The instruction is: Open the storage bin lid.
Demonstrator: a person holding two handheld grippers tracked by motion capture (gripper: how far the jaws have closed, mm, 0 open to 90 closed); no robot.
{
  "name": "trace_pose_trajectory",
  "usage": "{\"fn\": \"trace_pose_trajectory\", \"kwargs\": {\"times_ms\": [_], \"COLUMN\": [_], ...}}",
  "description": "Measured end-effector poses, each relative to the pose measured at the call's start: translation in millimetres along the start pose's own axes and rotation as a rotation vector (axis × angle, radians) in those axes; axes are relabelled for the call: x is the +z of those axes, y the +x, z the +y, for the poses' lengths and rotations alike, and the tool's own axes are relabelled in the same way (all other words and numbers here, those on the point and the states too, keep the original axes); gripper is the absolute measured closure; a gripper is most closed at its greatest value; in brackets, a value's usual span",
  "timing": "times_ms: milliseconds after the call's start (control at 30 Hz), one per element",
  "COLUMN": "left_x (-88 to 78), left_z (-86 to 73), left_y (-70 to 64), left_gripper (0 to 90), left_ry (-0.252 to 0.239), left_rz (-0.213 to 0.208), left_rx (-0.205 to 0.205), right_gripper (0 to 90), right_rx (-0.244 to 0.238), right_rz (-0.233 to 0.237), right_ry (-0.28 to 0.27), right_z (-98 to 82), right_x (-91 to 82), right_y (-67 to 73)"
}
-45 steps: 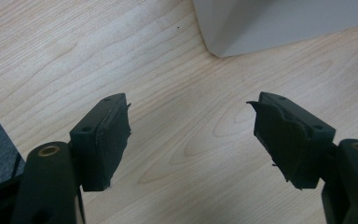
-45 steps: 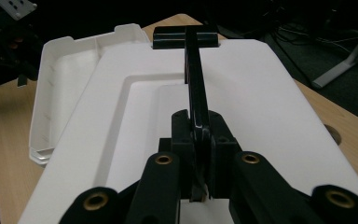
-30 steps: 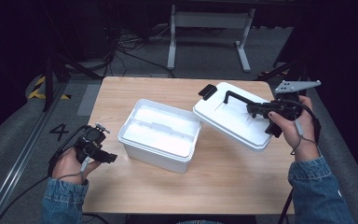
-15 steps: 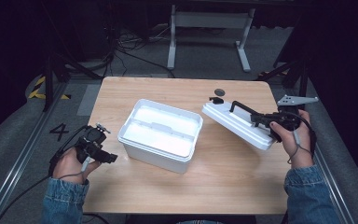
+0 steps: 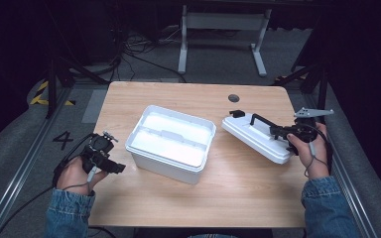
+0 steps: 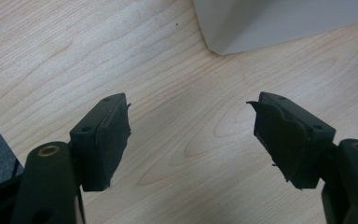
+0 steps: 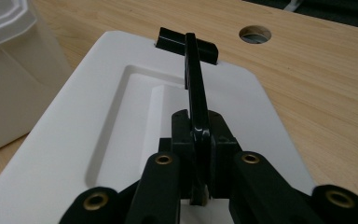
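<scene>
Currently right tongs (image 7: 200, 154) are clamping lid (image 5: 258, 136) by its stiff black handle (image 7: 193, 79); light, rigid; left tongs (image 6: 191, 140) gaping wide.

number: I read a "4" (image 5: 62, 140) marked on the grey floor (image 5: 20, 148), just beyond and to the outer side of my left jaws.
box, lid, table: I can read no label, brand or print on them.
</scene>
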State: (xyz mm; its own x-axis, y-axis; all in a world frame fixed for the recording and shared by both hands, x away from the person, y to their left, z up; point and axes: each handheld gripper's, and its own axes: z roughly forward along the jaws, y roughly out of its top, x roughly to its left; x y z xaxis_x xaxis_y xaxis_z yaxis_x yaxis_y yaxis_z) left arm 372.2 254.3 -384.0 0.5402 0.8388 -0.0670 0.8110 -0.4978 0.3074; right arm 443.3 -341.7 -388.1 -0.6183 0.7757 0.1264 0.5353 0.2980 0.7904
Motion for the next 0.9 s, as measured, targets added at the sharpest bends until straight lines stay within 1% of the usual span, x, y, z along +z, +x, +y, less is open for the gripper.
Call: {"fn": "trace_pose_trajectory", "kwargs": {"times_ms": [167, 300, 400, 433, 500, 633, 667, 833, 867, 900], "left_x": [1.1, 1.1, 1.3, 1.4, 1.5, 1.4, 1.8, 2.1, 2.1, 2.3], "left_z": [0.0, -0.2, -0.2, -0.1, -0.1, 0.3, 0.6, 1.7, 2.1, 2.0], "left_y": [-0.4, -0.2, -0.2, -0.2, -0.2, -0.1, 0.2, 0.2, 0.7, -0.3], "left_gripper": [27.3, 27.3, 27.3, 27.3, 27.2, 27.2, 27.3, 27.3, 27.2, 27.3], "left_ry": [0.002, 0.002, 0.003, 0.003, 0.003, 0.005, 0.001, 0.001, 0.001, 0.005], "left_rz": [-0.002, -0.002, -0.002, -0.002, -0.002, -0.001, -0.002, -0.001, 0.005, -0.003], "left_rx": [-0.001, -0.003, -0.003, -0.003, -0.002, -0.003, 0.004, 0.003, 0.014, 0.000], "right_gripper": [84.7, 84.7, 84.6, 84.6, 84.6, 84.5, 84.5, 84.2, 84.0, 83.8], "right_rx": [0.007, 0.008, 0.012, 0.010, 0.024, 0.045, 0.049, 0.058, 0.058, 0.059], "right_rz": [-0.013, -0.019, -0.016, -0.015, -0.003, 0.005, 0.005, -0.001, -0.007, -0.012], "right_ry": [0.007, 0.031, 0.048, 0.046, 0.049, 0.056, 0.058, 0.079, 0.087, 0.095], "right_z": [-6.7, -11.4, -14.9, -16.2, -19.5, -25.3, -26.8, -31.2, -31.9, -32.7], "right_x": [5.8, 11.3, 15.5, 16.7, 19.5, 23.8, 25.0, 28.4, 28.9, 29.4], "right_y": [-5.9, -9.0, -10.8, -11.6, -14.2, -17.8, -18.6, -20.7, -21.0, -21.2]}}
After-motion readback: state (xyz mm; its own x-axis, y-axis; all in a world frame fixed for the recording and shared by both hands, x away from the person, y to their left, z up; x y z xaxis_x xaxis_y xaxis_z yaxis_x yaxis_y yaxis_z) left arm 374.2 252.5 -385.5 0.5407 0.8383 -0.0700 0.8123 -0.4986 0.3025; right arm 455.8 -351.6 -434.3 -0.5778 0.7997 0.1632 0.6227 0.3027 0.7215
